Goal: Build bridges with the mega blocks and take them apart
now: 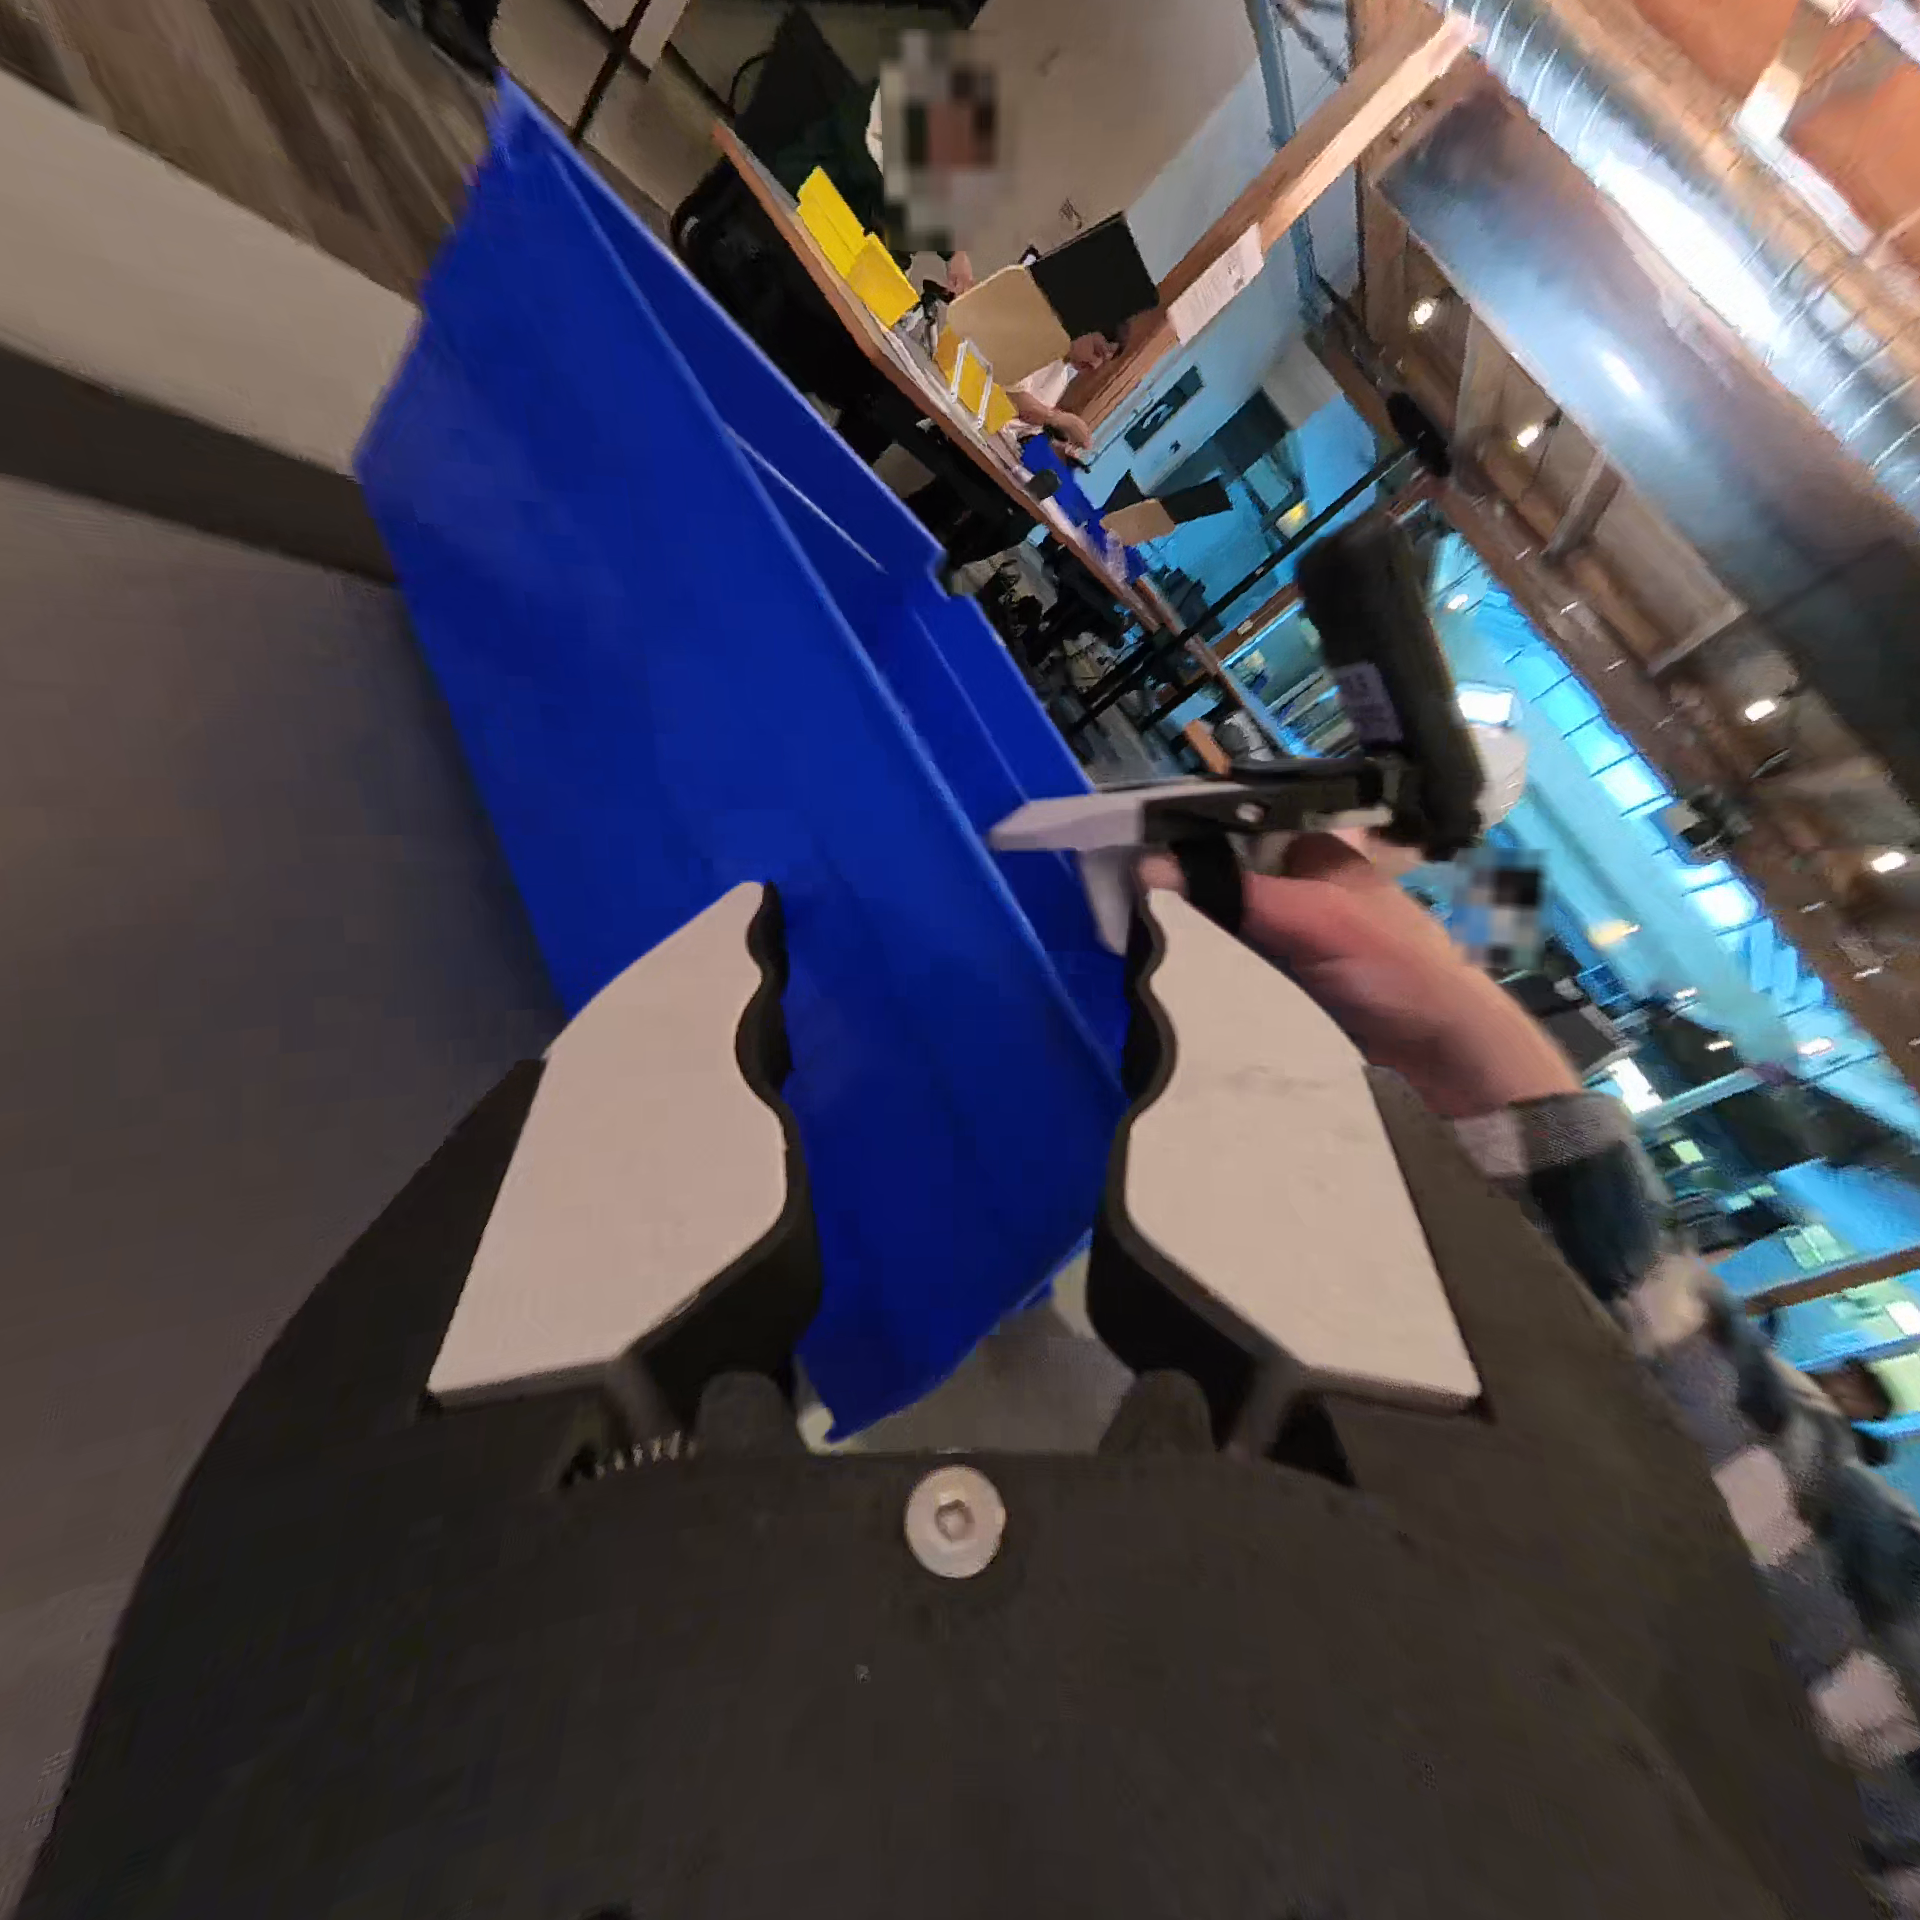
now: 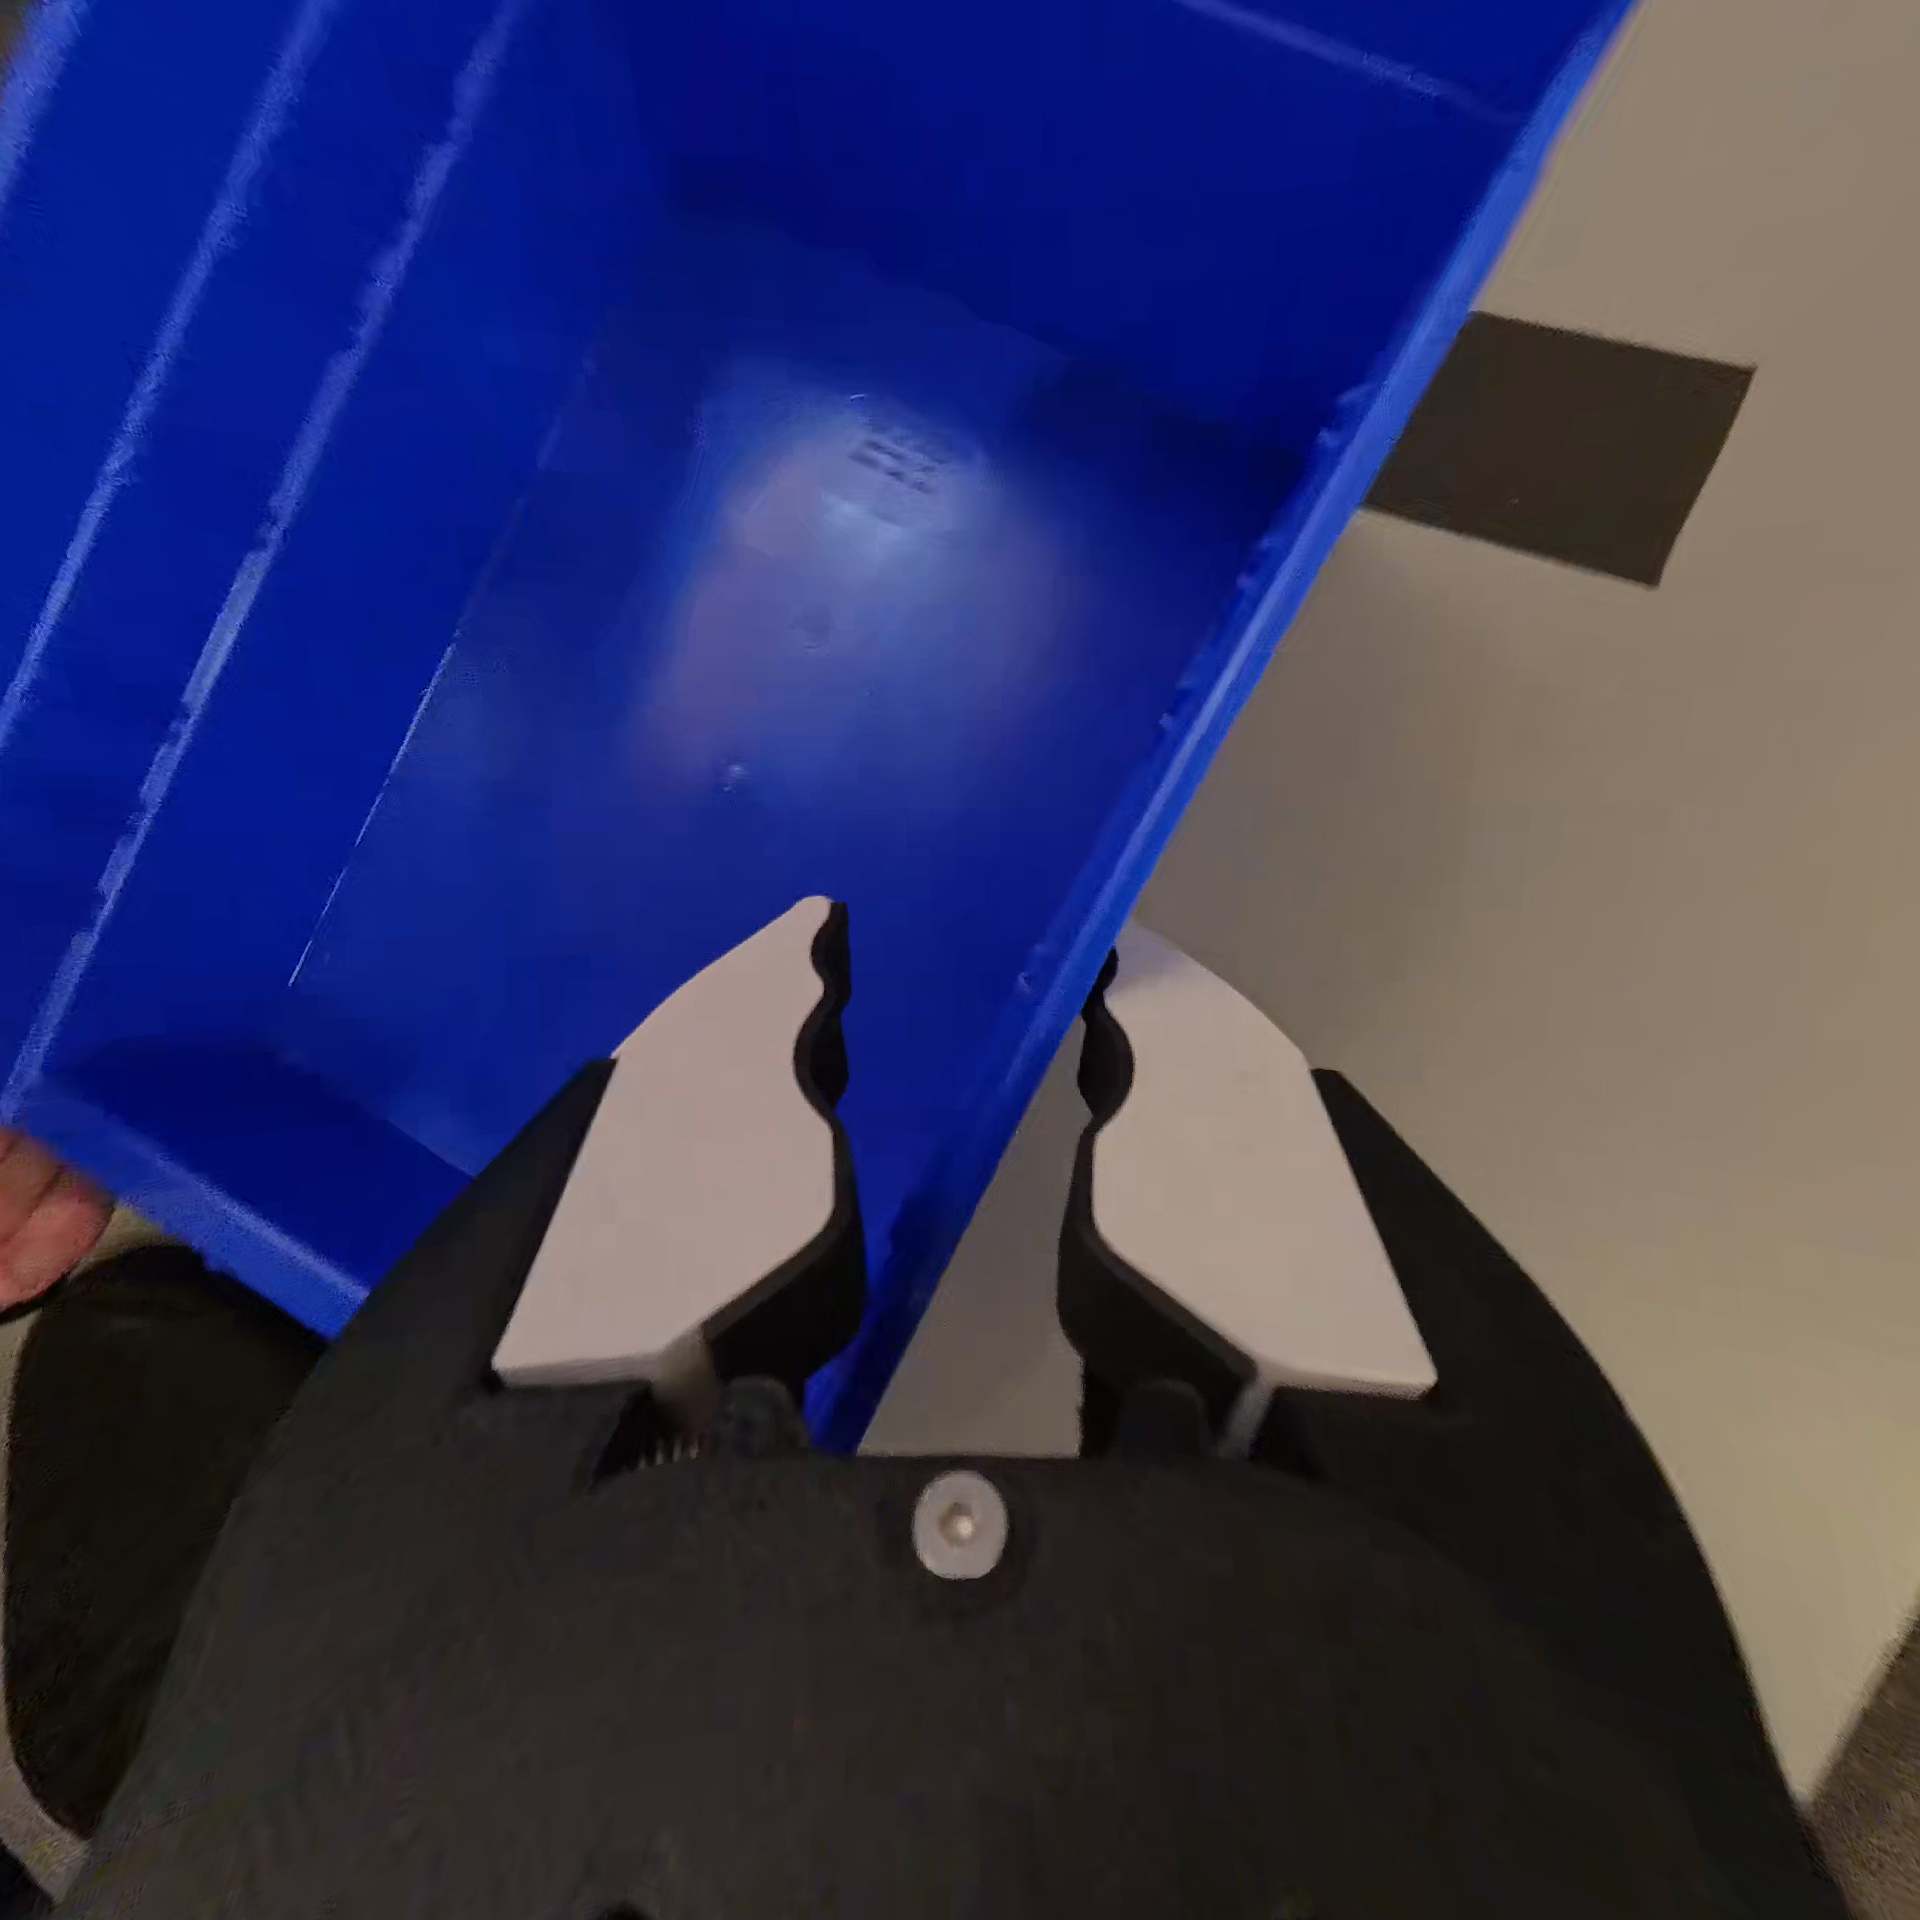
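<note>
Our left gripper (image 1: 951, 925) hangs with its fingers (image 1: 665, 1122) spread wide and nothing between them. Through the gap we look onto the outer wall of a blue bin (image 1: 644, 623), which sits beyond the tips and does not touch them. The bin stands on the grey tabletop (image 1: 208, 935). At its far rim we see our right gripper (image 1: 1081, 862), with the hand (image 1: 1340, 935) that carries it. Its pale fingers are parted at the edge of the bin. From the right wrist we look down into the bin. One finger (image 2: 727, 1122) reaches inside, over the shiny blue floor, and the other (image 2: 1226, 1143) stays outside over the pale tabletop (image 2: 1507, 935). The bin's side wall runs up between them. The outer finger sits right against the rim, while the inner one stands off from the wall, so the fingers straddle the wall and do not clamp it. A dark strip of tape (image 2: 1558, 447) lies on the tabletop just beside the bin. We cannot tell from either view where the mega blocks are.
</note>
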The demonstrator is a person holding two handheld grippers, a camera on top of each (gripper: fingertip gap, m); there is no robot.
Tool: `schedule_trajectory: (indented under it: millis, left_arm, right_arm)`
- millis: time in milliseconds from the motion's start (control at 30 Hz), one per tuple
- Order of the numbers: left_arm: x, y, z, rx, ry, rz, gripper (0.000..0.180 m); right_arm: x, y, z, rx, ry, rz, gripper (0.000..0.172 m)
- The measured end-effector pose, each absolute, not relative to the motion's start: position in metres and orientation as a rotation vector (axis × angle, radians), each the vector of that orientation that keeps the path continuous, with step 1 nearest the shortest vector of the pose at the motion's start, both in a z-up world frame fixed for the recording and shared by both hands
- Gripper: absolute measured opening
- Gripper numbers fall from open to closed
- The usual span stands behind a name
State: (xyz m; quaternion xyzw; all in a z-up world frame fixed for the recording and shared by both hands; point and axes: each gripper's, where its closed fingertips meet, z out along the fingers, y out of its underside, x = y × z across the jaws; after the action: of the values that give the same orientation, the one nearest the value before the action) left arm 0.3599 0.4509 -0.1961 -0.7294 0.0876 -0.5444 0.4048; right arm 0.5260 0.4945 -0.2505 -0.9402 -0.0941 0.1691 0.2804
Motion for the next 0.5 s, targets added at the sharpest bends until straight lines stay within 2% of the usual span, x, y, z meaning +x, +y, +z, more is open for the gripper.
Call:
schedule_trajectory:
  millis: [33,100,167,267,333,367,467,500]
  left_arm:
    - [0.362,0.448,-0.197,-1.837,0.186,-1.401,0.060]
    - [0.365,0.448,-0.207,-1.886,0.149,-1.373,0.076]
    - [0.364,0.455,-0.212,-1.891,0.137,-1.391,0.068]
    - [0.363,0.465,-0.214,-1.928,0.171,-1.410,0.076]
    - [0.361,0.472,-0.210,-1.932,0.164,-1.475,0.081]
    - [0.359,0.472,-0.208,-1.931,0.218,-1.481,0.082]
    - [0.347,0.460,-0.193,-1.883,0.311,-1.488,0.082]
    - [0.341,0.451,-0.190,-1.875,0.384,-1.445,0.086]
  right_arm:
    - [0.527,0.502,-0.251,-2.540,-0.280,0.441,0.040]
    - [0.529,0.517,-0.252,-2.550,-0.323,0.388,0.031]
    - [0.532,0.527,-0.255,-2.581,-0.381,0.274,0.029]
    - [0.532,0.537,-0.257,-2.595,-0.363,0.243,0.025]
    - [0.531,0.540,-0.257,-2.578,-0.357,0.268,0.029]
    - [0.532,0.540,-0.254,-2.567,-0.348,0.273,0.038]
    - [0.544,0.541,-0.222,-2.425,-0.294,0.184,0.052]
    - [0.546,0.536,-0.206,-2.365,-0.298,0.144,0.052]
